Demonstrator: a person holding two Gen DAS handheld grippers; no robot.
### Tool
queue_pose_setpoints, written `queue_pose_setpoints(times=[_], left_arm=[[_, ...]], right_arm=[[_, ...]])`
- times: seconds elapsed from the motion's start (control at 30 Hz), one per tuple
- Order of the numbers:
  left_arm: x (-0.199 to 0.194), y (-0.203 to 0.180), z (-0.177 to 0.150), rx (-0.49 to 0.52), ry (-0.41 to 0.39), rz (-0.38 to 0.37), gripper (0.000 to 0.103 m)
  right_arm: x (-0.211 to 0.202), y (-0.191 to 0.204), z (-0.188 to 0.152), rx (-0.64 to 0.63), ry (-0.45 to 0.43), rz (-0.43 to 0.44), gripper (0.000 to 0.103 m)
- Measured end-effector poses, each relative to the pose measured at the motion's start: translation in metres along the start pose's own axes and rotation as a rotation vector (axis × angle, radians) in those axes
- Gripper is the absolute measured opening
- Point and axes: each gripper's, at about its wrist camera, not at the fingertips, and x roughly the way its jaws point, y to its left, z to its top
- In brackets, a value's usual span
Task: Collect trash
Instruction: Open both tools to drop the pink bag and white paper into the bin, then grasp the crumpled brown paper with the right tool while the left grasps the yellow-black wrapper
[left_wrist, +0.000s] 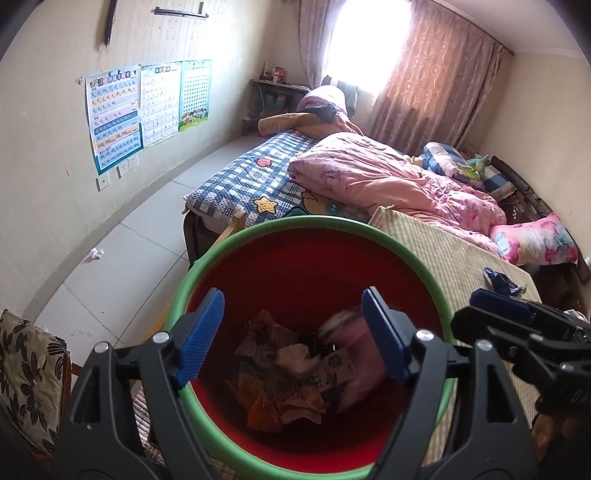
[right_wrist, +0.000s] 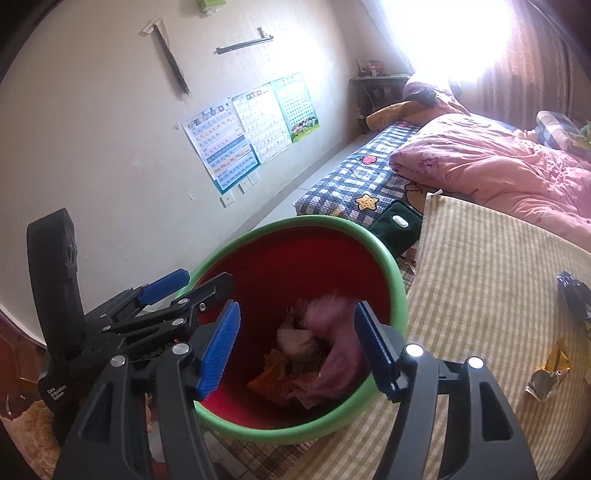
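Several crumpled wrappers (left_wrist: 280, 384) are already lying in the red bin (right_wrist: 295, 266) at the bed's near edge, a blurred pink piece (right_wrist: 332, 332) perhaps dropping in. We are holding the left claw (left_wrist: 293, 332) and right claw (right_wrist: 295, 347) spread and empty above it. We are leaving foil scraps (right_wrist: 550, 373) on the striped blanket (right_wrist: 480, 277) and a white wad (left_wrist: 96, 254) on the floor. We are reading only "Data Acquisition System" on the left claw.

Pink quilt (left_wrist: 399, 177) on checked bedding (left_wrist: 236, 184) (posters (left_wrist: 114, 118) beside).
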Motion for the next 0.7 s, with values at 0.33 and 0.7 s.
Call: queue_pose_setpoints(times=[0.33, 0.7], left_arm=[[-0.007, -0.019, -0.003, 0.016, -0.012, -0.019, 0.077], [-0.015, -0.050, -0.023, 0.055, 0.026, -0.075, 0.078]], right_arm=[[-0.029, -0.011, -0.014, 0.024, -0.034, -0.024, 0.065], [-0.062, -0.047, -0.049, 0.130, -0.039, -0.098, 0.068]])
